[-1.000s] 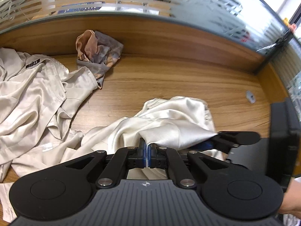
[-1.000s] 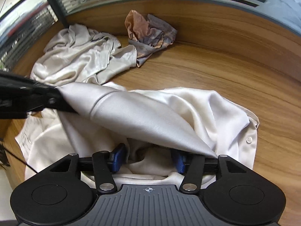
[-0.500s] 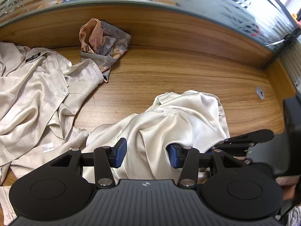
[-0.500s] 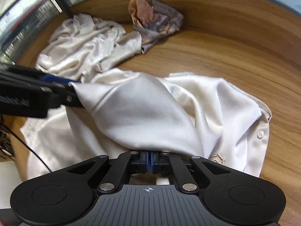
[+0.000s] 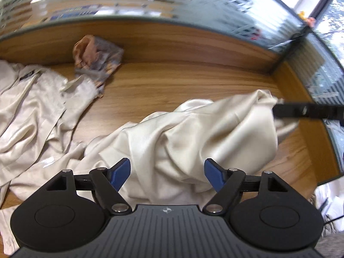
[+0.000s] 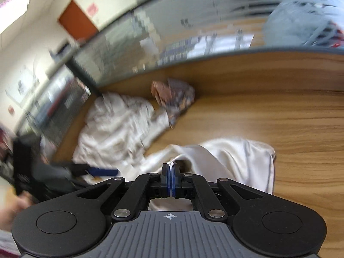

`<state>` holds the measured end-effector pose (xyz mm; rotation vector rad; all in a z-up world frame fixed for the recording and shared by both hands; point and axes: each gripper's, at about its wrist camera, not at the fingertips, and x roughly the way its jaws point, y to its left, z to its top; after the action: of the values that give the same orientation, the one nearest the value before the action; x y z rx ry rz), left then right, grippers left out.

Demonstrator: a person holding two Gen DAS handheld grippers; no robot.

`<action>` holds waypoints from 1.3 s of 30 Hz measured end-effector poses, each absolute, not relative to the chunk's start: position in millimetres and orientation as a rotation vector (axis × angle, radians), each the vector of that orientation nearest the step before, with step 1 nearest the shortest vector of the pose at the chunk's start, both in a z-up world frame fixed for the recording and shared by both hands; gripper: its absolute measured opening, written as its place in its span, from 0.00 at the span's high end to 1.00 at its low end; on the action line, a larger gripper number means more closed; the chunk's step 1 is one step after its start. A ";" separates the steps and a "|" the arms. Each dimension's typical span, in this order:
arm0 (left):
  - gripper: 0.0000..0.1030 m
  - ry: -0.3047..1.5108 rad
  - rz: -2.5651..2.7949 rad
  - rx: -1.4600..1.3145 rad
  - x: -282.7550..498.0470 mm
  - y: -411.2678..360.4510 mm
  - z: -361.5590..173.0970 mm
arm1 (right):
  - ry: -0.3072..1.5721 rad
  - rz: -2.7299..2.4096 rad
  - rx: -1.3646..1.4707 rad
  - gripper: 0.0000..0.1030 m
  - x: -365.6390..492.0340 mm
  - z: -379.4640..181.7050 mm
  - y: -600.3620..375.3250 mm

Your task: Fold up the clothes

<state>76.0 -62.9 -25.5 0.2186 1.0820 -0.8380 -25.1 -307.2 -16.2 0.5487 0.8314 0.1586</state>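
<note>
Satin-smooth cream shirt (image 5: 193,133) lies heaped on the counter (image 5: 193,81) just ahead of my left claw (image 5: 167,169), whose jaws have just been opening, empty. My right claw (image 6: 171,179) pinches its edge; light, limp, slippery, so I'd grip seams.

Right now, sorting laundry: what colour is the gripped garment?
Cream satin shirt; left wrist view.

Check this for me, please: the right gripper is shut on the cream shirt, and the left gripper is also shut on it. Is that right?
Not quite. The left gripper stands open: its jaws have just been opening and the pads press on nothing, as the left wrist view shows. The right gripper is indeed shut on the cream shirt.
</note>
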 end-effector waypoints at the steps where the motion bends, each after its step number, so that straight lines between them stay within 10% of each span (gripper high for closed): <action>1: 0.18 1.069 -0.854 0.223 72.0 -65.2 -20.6 | 0.805 0.156 0.576 0.96 -29.8 -7.5 -312.8; 13: 0.17 0.983 -0.962 0.161 41.5 -75.8 20.1 | 0.487 0.181 0.677 0.97 -58.3 77.8 -346.3; 31: 0.32 0.994 -0.895 0.078 47.1 -75.9 10.3 | 0.813 0.220 0.678 0.96 -13.1 -47.9 -286.3; 36: 0.52 1.040 -0.905 0.111 47.9 -86.3 -16.0 | 0.833 0.249 0.687 0.96 -18.7 -59.1 -276.1; 39: 0.93 1.069 -0.902 0.124 49.4 -89.0 -27.9 | 0.844 0.257 0.695 0.96 -24.8 -62.9 -279.5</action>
<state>49.4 -89.0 -27.9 0.1237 1.0695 -0.9016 -24.8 -279.5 -62.9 0.6952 0.8436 0.2573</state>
